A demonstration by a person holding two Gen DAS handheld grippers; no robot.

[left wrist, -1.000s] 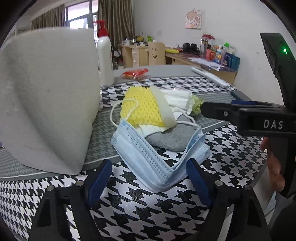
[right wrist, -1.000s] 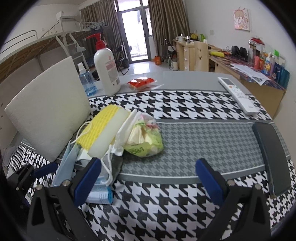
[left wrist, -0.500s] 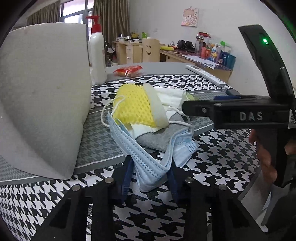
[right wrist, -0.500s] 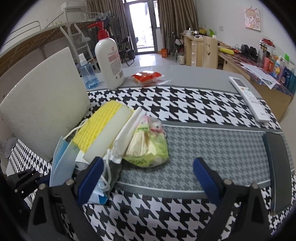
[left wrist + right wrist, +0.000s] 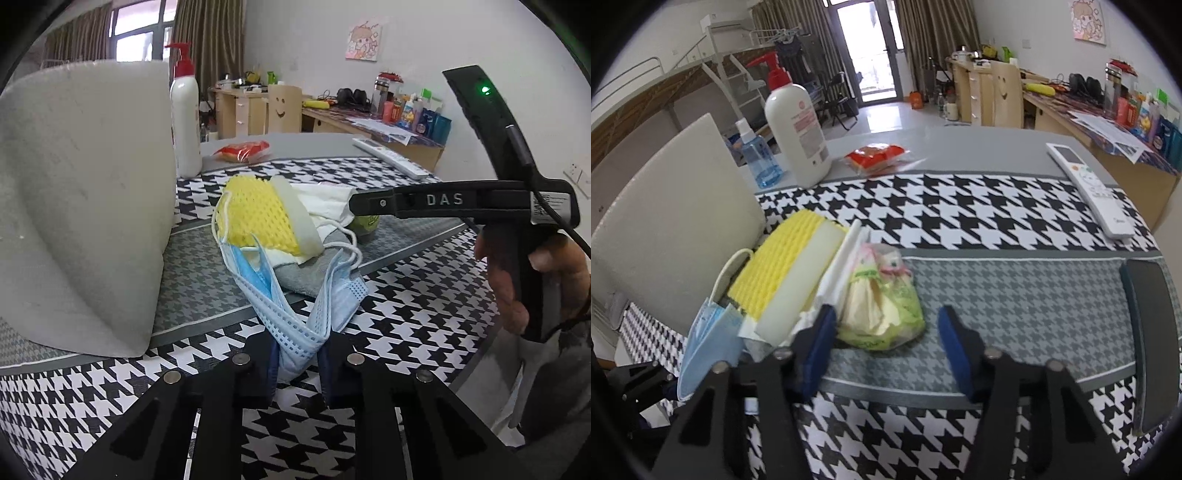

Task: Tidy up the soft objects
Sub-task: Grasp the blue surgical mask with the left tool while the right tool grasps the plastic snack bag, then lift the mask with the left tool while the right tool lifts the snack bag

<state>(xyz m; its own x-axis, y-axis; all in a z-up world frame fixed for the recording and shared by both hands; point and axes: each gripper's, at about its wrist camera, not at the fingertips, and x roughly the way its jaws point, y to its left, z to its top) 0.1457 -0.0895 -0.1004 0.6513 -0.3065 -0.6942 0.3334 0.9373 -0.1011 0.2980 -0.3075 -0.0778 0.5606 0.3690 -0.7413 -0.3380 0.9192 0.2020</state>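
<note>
My left gripper [image 5: 297, 363] is shut on the near edge of a light blue face mask [image 5: 295, 317], which bunches between the pads. The mask wraps a pile: a yellow and white sponge [image 5: 266, 218], a white cloth [image 5: 325, 203] and a grey cloth [image 5: 306, 275]. In the right wrist view my right gripper [image 5: 886, 345] is open, its pads either side of a green plastic tissue pack [image 5: 882, 306] that lies against the sponge [image 5: 786, 273] and the mask [image 5: 709, 343]. The right gripper's body [image 5: 480, 201] shows in the left wrist view, above the pile.
A big white foam block [image 5: 81, 206] stands left of the pile. A white pump bottle [image 5: 798, 129], a blue spray bottle [image 5: 757, 155], a red snack pack [image 5: 879, 157], a white remote [image 5: 1089, 184] and a dark phone [image 5: 1152, 332] lie on the houndstooth table [image 5: 960, 210].
My left gripper closed on the blue mask's near edge and pulled it into a bunch. My right gripper moved forward and narrowed around the green tissue pack.
</note>
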